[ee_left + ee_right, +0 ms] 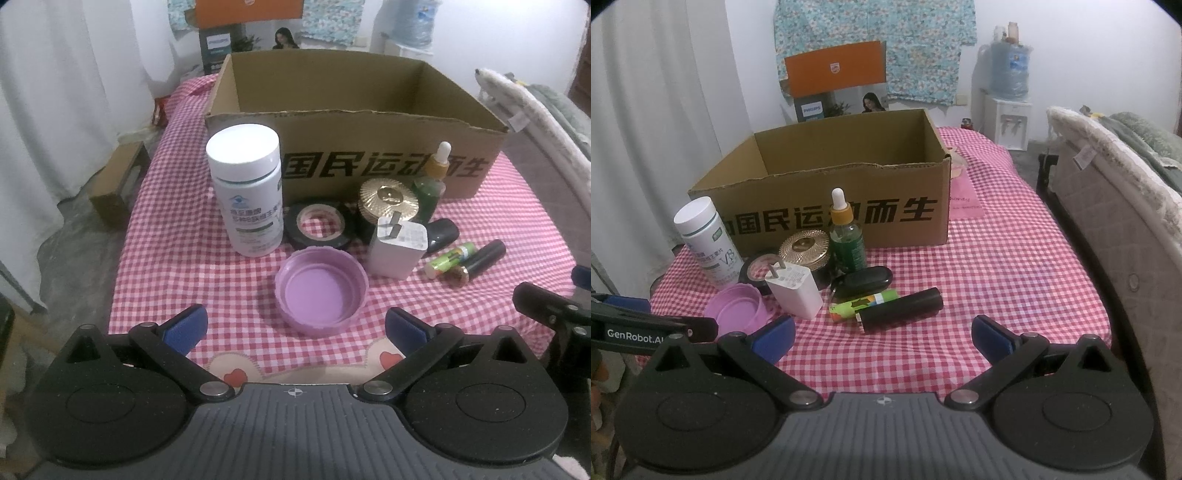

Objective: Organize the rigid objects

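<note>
Both grippers' jaws spread wide, holding nothing. Left gripper (pixel 294 326) low over checked surface (pixel 184 266), purple lid (pixel 321 291) lying open-side up just ahead between fingers. Right gripper (pixel 882 334) hovers near black tube (pixel 900 305), which touches green battery (pixel 862 305). Box (pixel 354 122) at 12 o'clock, open-topped. Before it: white bottle (pixel 251 192) at 10, tape roll (pixel 320 224), charger (pixel 399 245), gold lid (pixel 388 197), dropper bottle (pixel 434 177) at 1.

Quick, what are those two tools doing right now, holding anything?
Left tool: open, holding nothing.
Right tool: open, holding nothing.
</note>
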`<state>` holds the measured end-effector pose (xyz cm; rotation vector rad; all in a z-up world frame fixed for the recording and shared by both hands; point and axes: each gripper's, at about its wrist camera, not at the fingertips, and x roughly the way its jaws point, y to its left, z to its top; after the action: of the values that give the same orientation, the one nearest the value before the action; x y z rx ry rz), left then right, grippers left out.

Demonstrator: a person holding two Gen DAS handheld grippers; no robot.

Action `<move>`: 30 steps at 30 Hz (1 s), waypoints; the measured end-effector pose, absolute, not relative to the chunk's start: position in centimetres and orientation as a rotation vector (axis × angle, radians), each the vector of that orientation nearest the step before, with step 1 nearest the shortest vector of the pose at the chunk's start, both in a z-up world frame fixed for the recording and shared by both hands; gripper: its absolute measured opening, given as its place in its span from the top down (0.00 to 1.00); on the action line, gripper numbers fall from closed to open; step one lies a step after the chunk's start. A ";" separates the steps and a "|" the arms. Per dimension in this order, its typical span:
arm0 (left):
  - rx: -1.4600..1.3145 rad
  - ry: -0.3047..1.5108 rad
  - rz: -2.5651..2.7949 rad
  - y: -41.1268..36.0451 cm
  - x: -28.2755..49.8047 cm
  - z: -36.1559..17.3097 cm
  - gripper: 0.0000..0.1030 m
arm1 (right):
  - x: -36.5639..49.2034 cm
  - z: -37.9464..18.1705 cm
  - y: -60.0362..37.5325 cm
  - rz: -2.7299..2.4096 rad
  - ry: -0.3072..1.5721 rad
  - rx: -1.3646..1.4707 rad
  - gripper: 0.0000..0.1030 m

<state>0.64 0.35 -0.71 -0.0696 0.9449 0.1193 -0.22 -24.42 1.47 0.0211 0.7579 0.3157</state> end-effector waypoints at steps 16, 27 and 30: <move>-0.069 0.947 0.129 0.7 0.7 -0.7 0.00 | 0.1 1.5 -24.1 0.323 0.758 0.018 0.00; -0.065 0.957 0.141 0.8 1.1 -0.8 0.00 | 0.6 1.5 -23.8 0.334 0.756 0.019 0.00; -0.062 0.961 0.142 0.8 1.2 -0.8 0.00 | 0.7 1.4 -23.8 0.336 0.755 0.021 0.00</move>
<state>1.21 0.81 -0.83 -0.0624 0.9607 0.1424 0.71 -23.77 1.40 0.0208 0.7548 0.3358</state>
